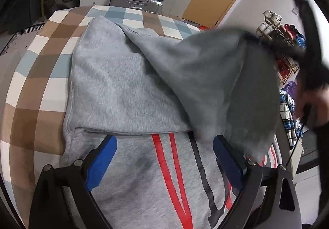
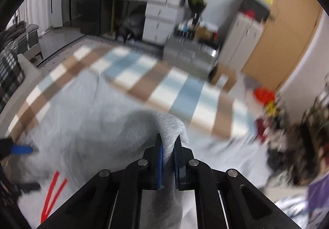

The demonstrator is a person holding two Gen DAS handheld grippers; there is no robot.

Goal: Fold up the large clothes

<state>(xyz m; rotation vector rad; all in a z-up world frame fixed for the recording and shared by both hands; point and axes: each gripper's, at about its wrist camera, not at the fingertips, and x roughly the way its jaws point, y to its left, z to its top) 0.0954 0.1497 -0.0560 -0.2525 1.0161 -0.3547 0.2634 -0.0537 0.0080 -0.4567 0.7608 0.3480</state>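
on the checked bed [image 1: 41, 76], right gripper [image 2: 170, 146] pinches grey sweatshirt [image 2: 170, 124].

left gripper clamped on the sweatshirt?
No: in the left wrist view the left gripper has its blue pads spread wide above the grey sweatshirt, pinching no fabric.
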